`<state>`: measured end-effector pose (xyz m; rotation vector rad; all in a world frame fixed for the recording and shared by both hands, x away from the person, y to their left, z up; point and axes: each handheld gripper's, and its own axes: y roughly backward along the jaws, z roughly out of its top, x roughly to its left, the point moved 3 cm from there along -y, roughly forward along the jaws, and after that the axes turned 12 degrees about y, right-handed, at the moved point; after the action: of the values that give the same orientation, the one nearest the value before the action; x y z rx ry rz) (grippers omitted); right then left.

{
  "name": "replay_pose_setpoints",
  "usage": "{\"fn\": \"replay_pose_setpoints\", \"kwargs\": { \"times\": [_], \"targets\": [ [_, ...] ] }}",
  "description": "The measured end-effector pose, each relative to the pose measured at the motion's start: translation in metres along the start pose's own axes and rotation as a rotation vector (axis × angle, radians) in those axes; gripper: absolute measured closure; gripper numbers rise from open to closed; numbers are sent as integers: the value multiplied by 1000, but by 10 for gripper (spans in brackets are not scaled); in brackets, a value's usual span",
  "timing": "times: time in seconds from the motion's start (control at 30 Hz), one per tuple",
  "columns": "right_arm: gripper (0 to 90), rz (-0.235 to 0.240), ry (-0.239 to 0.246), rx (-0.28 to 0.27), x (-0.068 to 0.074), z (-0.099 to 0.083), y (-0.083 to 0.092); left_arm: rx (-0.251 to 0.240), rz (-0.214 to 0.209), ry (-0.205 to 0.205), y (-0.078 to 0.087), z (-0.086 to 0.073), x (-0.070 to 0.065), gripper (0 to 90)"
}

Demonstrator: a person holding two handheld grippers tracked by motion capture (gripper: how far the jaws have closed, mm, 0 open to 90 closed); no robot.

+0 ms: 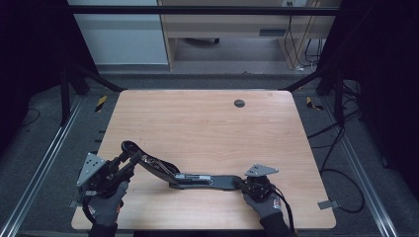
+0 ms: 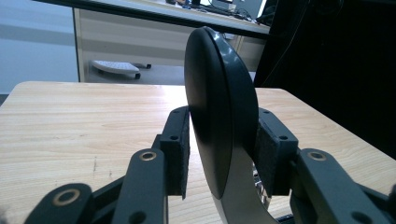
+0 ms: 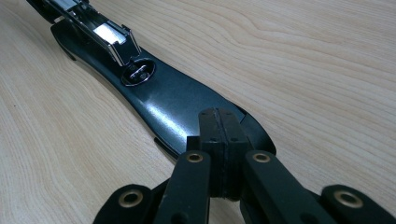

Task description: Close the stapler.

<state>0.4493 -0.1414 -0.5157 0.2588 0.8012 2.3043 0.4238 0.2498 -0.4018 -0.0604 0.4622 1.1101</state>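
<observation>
A black stapler lies swung open on the wooden table (image 1: 207, 123). Its base (image 1: 217, 181) rests flat near the front edge, and its top arm (image 1: 150, 164) rises to the left. My left gripper (image 1: 129, 154) is shut on the rounded end of that arm (image 2: 219, 107), with a pad on each side of it in the left gripper view, where the gripper (image 2: 222, 140) holds it on edge. My right gripper (image 1: 242, 183) is shut, pads together with nothing between them. Its tips (image 3: 218, 116) rest on the near end of the glossy base (image 3: 173, 102). The metal staple channel (image 3: 109, 39) lies further along the base.
A dark round grommet (image 1: 239, 103) sits in the far part of the table. Black frame posts and rails stand on both sides, and cables (image 1: 336, 173) trail over the floor at the right. A pale cabinet (image 1: 222, 29) stands behind the table.
</observation>
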Motion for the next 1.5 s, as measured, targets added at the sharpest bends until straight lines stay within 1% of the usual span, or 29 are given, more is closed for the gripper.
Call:
{"fn": "replay_pose_setpoints", "kwargs": {
  "times": [0.17, 0.43, 0.67, 1.17, 1.5],
  "targets": [
    [900, 0, -1, 0, 0, 0, 0, -2, -4, 0, -1, 1, -3, 606],
    [900, 0, -1, -1, 0, 0, 0, -6, -8, -16, -4, 1, -11, 610],
    [900, 0, -3, -5, 0, 0, 0, -13, -7, -52, -8, 2, -23, 611],
    [900, 0, -8, -8, 0, 0, 0, -27, 8, -101, -11, 1, -35, 612],
    [900, 0, -7, -9, -1, -1, 0, -30, 15, -152, -15, 0, -46, 612]
  ]
}}
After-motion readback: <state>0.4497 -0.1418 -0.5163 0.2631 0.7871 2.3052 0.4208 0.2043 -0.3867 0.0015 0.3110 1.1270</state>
